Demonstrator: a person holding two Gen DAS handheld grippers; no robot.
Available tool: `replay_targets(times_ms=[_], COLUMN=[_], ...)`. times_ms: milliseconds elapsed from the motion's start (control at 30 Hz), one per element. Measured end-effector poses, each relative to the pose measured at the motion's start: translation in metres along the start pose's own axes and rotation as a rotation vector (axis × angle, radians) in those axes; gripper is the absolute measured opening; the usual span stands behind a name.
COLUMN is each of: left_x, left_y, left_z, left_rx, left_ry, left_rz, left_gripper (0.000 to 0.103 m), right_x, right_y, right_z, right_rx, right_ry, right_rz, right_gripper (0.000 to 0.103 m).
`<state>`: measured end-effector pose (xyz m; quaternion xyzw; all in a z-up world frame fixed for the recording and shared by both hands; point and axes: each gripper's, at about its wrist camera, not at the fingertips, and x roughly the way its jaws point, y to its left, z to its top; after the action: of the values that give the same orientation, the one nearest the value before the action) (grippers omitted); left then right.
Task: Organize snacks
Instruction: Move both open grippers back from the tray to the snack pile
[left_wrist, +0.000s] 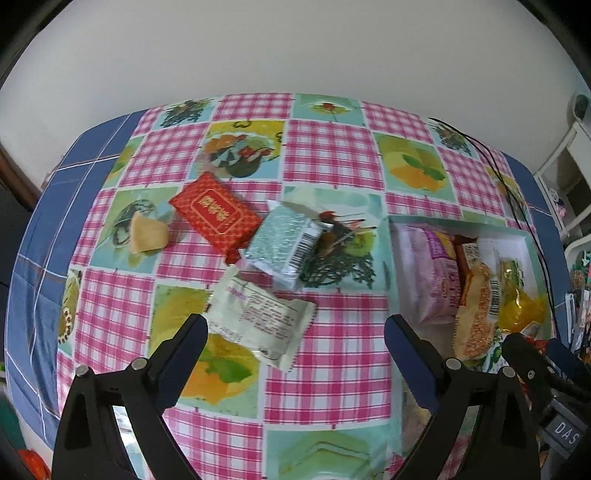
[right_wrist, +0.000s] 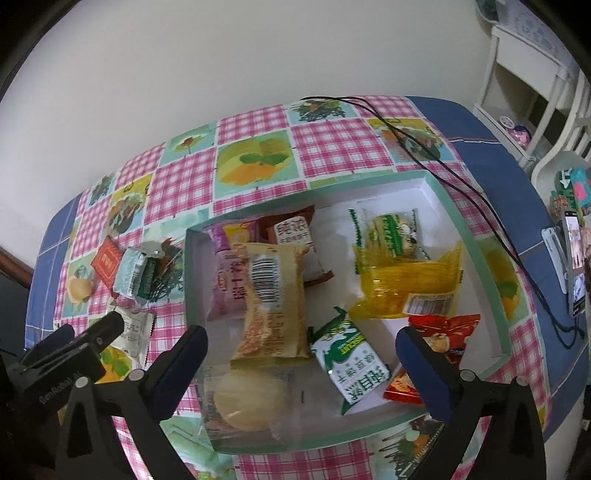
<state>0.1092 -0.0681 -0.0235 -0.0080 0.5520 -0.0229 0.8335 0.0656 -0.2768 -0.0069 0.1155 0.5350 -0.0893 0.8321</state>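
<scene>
My left gripper (left_wrist: 295, 332) is open and empty above the table, just right of a white snack packet (left_wrist: 260, 317). Beyond it lie a silver-green packet (left_wrist: 282, 242), a red packet (left_wrist: 216, 212) and a small yellow pastry (left_wrist: 147, 232). My right gripper (right_wrist: 301, 343) is open and empty over a shallow white box with a green rim (right_wrist: 476, 236). The box holds several snacks: a tan packet (right_wrist: 273, 295), a pink packet (right_wrist: 227, 288), a green-white packet (right_wrist: 349, 365), a yellow packet (right_wrist: 406, 280), a red packet (right_wrist: 447, 332) and a clear-wrapped round pastry (right_wrist: 247, 402).
The table has a pink checked cloth (left_wrist: 332, 155) with blue edges. A black cable (right_wrist: 424, 147) runs across its far right corner. A phone on a stand (right_wrist: 576, 266) and white shelving (right_wrist: 524, 74) stand to the right. A white wall is behind.
</scene>
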Motion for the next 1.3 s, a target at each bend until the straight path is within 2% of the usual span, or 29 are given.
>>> replay_targets(times_ms=[500,600,1000,1300], left_x=[-0.006,-0.009,-0.009,-0.002], left_y=[0.049,0.059,0.123,0.15], left_z=[0.007,0.008,0.01,0.008], left_rx=[-0.055,-0.058,-0.146,-0.156], left_ry=[-0.016,-0.023,-0.022,-0.002], left_rz=[0.025,0.049,0.095,0.128], left_gripper=[0.096,0.096,0.096,0.096], right_x=[-0.001,-0.002,-0.002,0.011], right_y=[0.062,0.076,0.124,0.159], right_z=[-0.002,-0.004,-0.01,-0.019], right_rx=[-0.099,-0.125,-0.192,-0.252], right_ry=[-0.008,-0.014,-0.039,-0.028], right_rz=[-0.009,-0.011,0.009,0.042], right_gripper=[0.103,0.103,0.103,0.103])
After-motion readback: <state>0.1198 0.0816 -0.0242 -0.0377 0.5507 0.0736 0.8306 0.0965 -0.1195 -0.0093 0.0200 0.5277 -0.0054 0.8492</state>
